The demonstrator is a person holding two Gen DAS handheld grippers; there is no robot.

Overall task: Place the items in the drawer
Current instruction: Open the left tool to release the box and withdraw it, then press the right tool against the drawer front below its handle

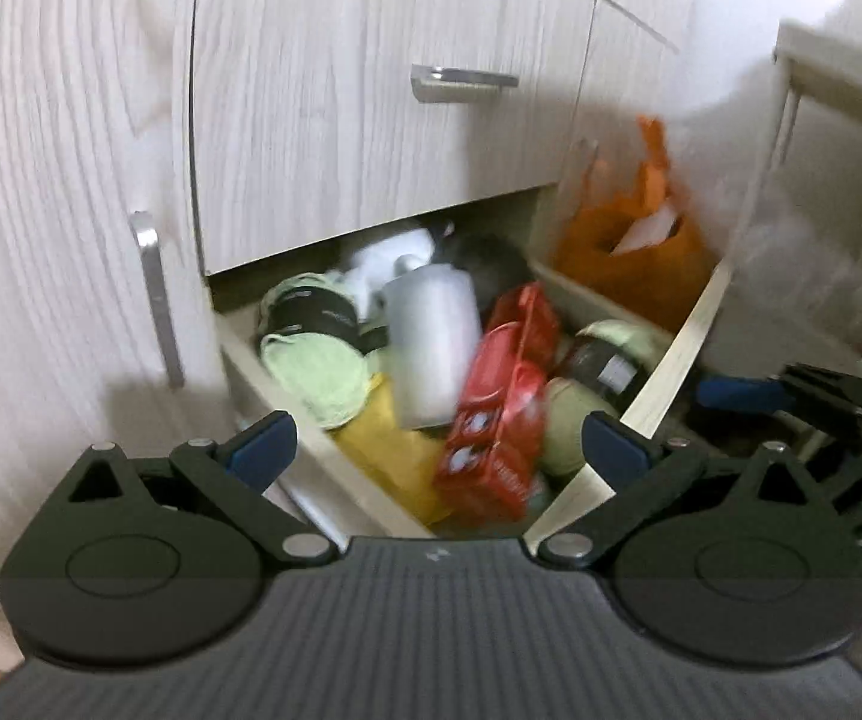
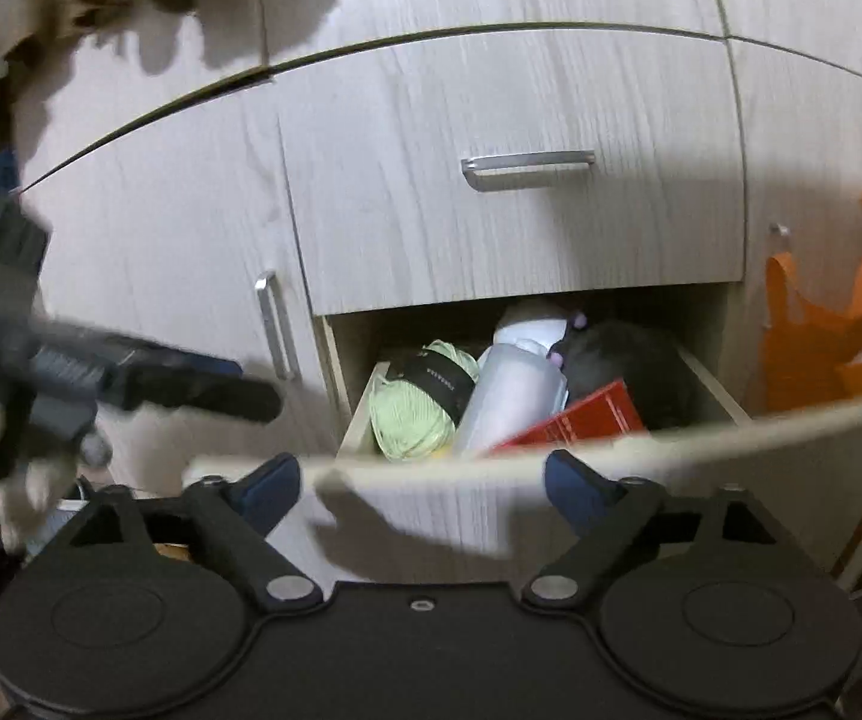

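left: above drawer [image 1: 653, 384], near | right: facing front | shared: contents

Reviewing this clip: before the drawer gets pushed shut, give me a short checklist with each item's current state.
1. Left hand-held gripper empty, jaws open: ok.
2. Right hand-held gripper empty, jaws open: ok.
3. Items inside the drawer: ok; white bottle, red box, green yarn and yellow bag lie within its walls.
4. Contents low enough to pass under the upper drawer front: cannot tell; the bottle lies atop the pile.
5. Orange bag clear of the drawer's side: cannot tell; it hangs close beside it.
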